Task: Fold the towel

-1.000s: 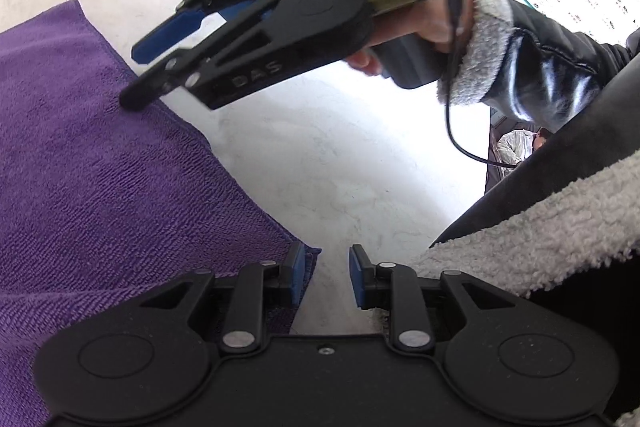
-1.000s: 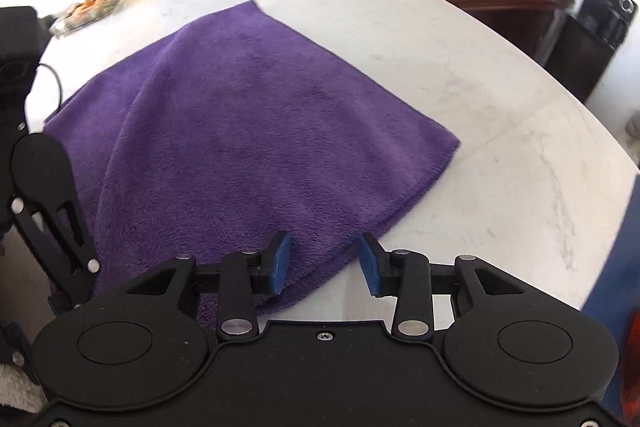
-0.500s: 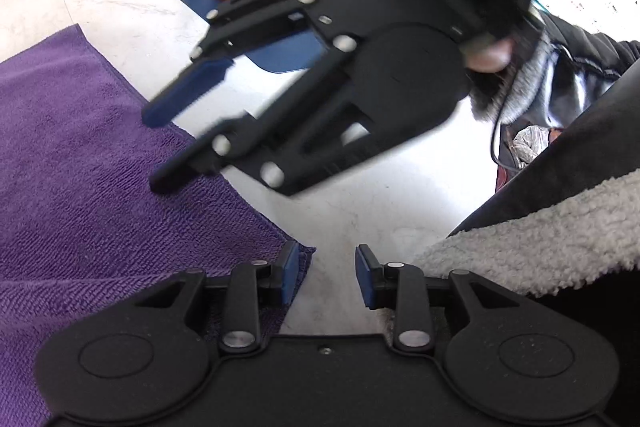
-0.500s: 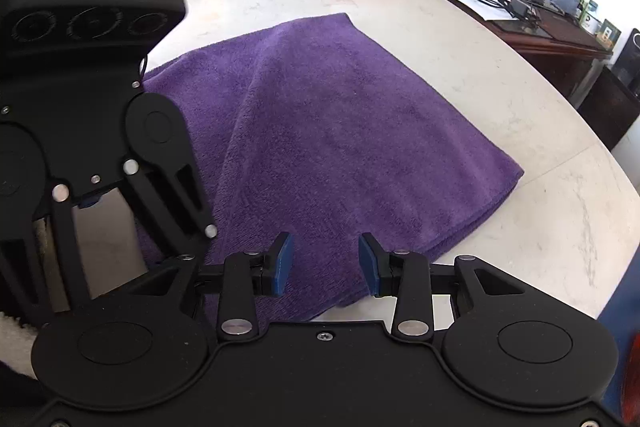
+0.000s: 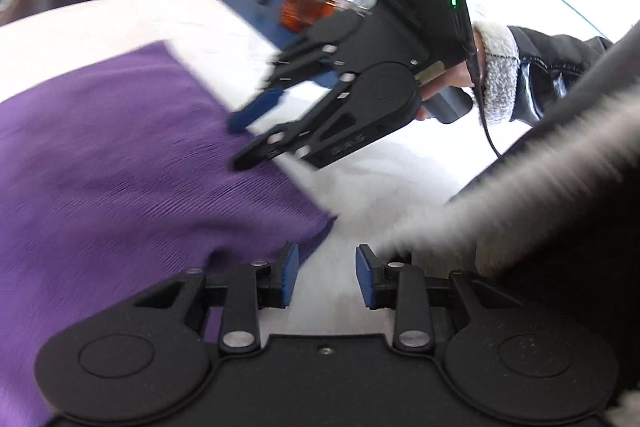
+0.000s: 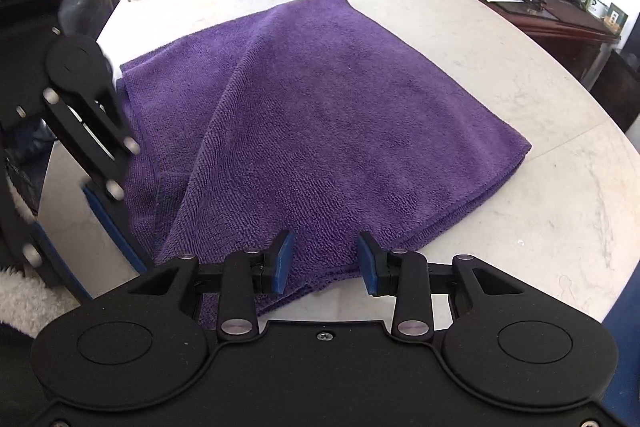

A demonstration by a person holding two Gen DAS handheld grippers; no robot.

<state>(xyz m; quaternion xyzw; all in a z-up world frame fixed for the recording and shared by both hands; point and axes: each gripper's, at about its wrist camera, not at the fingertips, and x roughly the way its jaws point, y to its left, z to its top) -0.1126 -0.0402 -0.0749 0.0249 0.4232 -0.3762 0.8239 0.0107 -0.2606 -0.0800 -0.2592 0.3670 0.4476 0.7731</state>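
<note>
Clearly the towel [image 6: 320, 115] is soft, light, floppy; I'd pinch its near corners with each released hand-held gripper [image 6: 323, 259] [image 5: 326, 275].

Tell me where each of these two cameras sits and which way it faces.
Left wrist: on the left tool, facing the near corner of the purple terry towel; the right tool, a hand and fleece cuffs show.
Right wrist: on the right tool, facing across the towel toward the cluttered far side of the white marble table; the left tool shows.
Shared: towel, table, each other's tool.
</note>
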